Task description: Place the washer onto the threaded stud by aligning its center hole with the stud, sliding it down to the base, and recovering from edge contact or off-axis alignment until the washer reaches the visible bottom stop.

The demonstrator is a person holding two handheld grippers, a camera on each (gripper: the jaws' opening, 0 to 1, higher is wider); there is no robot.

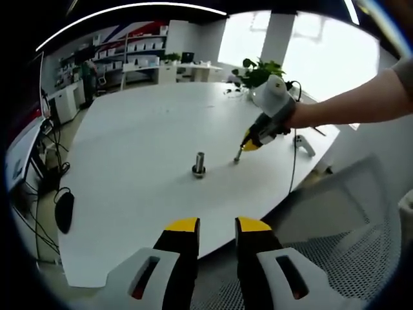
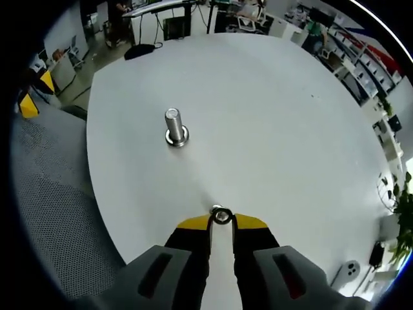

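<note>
Surface: white rounded table (image 2: 277,116), bare apart from threaded stud (image 2: 174,126) standing upright near its middle, base ring at its foot. Washer (image 2: 221,216) pinched between tips of right gripper (image 2: 221,221), low over table, well apart from stud. Left gripper (image 1: 217,227) held off table edge above grey mesh chair (image 1: 361,219), jaws apart, nothing between. Room: open office with shelving (image 1: 122,48), bright windows (image 1: 322,51), potted plant (image 1: 258,72), cables (image 1: 48,174) on floor

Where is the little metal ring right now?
The washer is pinched at the tips of the right hand-held gripper, low over the white table, apart from the upright stud.
</note>
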